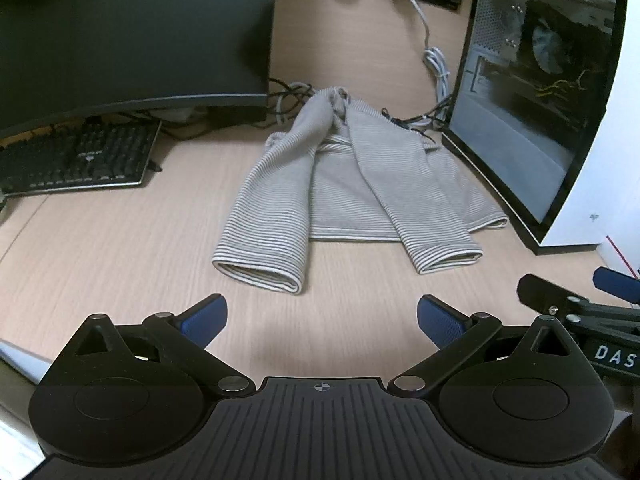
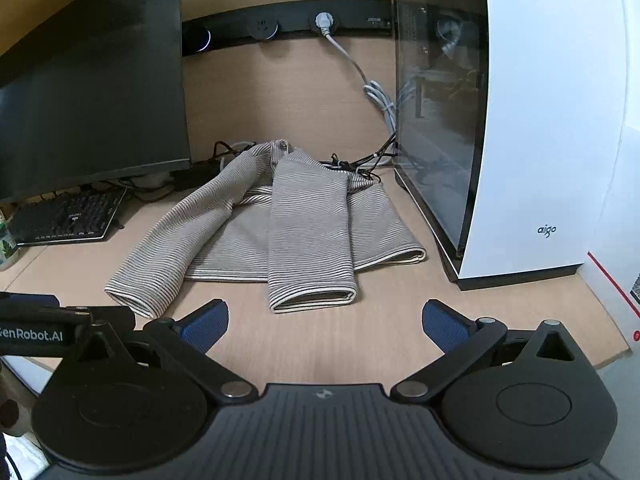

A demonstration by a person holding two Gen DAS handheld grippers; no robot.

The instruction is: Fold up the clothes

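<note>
Striped top [image 1: 352, 184] on the desk [image 1: 120, 256], sleeves laid down its front.

My left tongs [image 1: 322, 320] and right tongs [image 2: 325, 322] hover released just short of the cuffs; any grip should pinch both layers squarely at an edge.

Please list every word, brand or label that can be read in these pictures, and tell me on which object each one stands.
"aigo": on the white computer case.
"DAS": cut off at the picture's edge, on the right gripper as seen from the left wrist.
"enRobot.AI": its start cut off, on the left gripper as seen from the right wrist.
Keyboard logo and keys: too blurred to read.
</note>
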